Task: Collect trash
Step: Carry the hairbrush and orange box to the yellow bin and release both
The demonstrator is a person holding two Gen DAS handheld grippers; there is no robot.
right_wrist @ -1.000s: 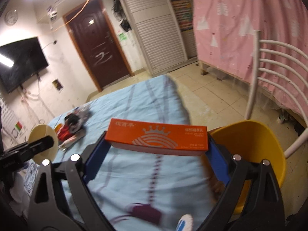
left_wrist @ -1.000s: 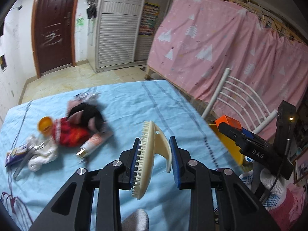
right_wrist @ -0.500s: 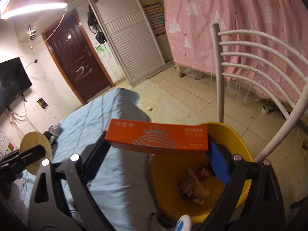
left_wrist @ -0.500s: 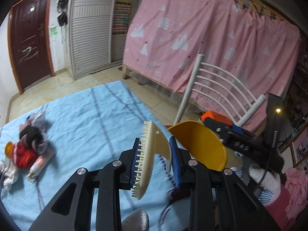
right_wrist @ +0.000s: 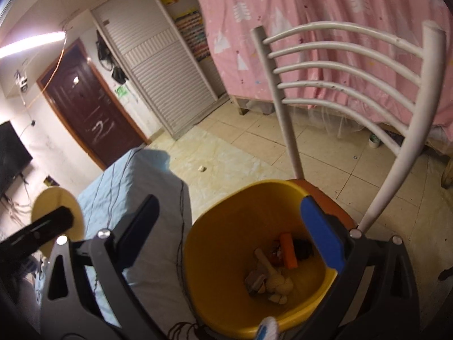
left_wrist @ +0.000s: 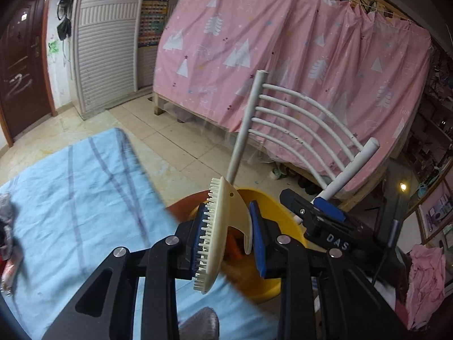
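Left tool (left_wrist: 228, 235) is clamped on a cream comb (left_wrist: 219, 232), teeth facing its left pad, comb standing roughly on edge between the blue pads. It sits at the edge of the blue-sheeted counter (left_wrist: 85, 187), just short of the yellow bin (right_wrist: 226, 226).

Right tool (right_wrist: 235, 226) has just been opening; jaws are wide apart with nothing between them. It hangs directly over the bin mouth. From the left wrist view it shows just right of the bin (left_wrist: 320, 221).

The orange box (right_wrist: 288, 250) lies inside the bin, tilted against other scraps: a pale crumpled wad, something dark, a red bit. Bin rests on an orange-seated white chair (right_wrist: 339, 85), touching the counter edge.

More trash (left_wrist: 7, 240) remains at the counter's far left, blurred. Pink curtain (left_wrist: 283, 70) behind the chair.
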